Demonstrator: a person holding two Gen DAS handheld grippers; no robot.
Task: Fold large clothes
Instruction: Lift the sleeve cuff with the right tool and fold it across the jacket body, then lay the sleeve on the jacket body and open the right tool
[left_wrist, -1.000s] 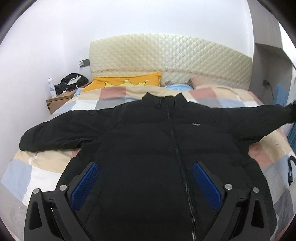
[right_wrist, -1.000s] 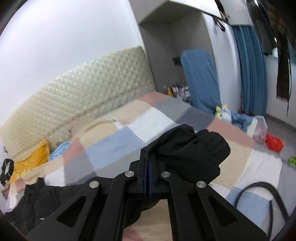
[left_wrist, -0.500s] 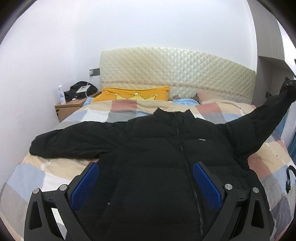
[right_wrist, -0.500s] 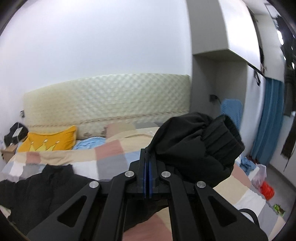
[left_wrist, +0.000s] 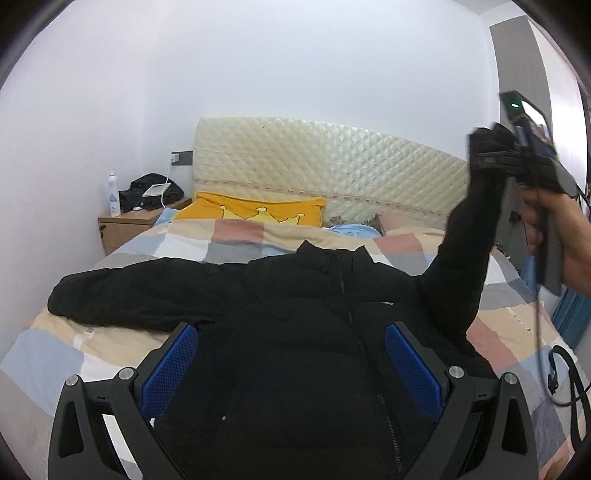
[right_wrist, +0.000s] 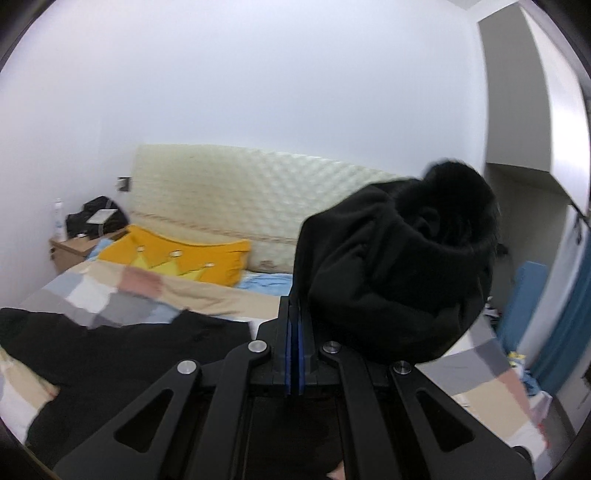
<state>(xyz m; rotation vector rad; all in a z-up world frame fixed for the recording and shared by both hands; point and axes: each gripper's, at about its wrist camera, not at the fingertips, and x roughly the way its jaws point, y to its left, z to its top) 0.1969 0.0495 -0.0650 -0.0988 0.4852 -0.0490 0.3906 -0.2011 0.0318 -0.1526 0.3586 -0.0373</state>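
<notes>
The bed (left_wrist: 155, 243) fills the lower half of both views, its cover a soft patchwork of beige, pink, grey, white and pale blue squares, backed by a cream headboard (left_wrist: 325, 162) quilted in small diamonds. On it lies the black puffer jacket (left_wrist: 303, 332), front up, zip running down its middle, collar toward 12 o'clock; the fabric is matte and padded in broad horizontal ribs. Its one sleeve lies flat out toward 9 o'clock. The other sleeve (left_wrist: 465, 258) rises steeply toward 2 o'clock, clear of the cover.

The right gripper (right_wrist: 294, 332) has its blue pads pressed together on that sleeve, just behind the ribbed knit cuff (right_wrist: 443, 229), which bulges as a round open mouth at 1 o'clock of the pads. Only the left wrist view shows the person's hand (left_wrist: 557, 229) around this gripper's handle, and the sleeve's whole run down to the shoulder.

The left gripper (left_wrist: 291, 369) hangs over the jacket's lower front with its fingers wide apart, the dimpled blue pads (left_wrist: 170, 365) at 8 and 4 o'clock, nothing between them; whether it touches the fabric cannot be told.

An orange pillow (left_wrist: 255, 212) with a yellow crown print sits at 11 o'clock by the headboard. Left of it stands a wooden nightstand (left_wrist: 125, 229) bearing a white bottle (left_wrist: 113, 199).
</notes>
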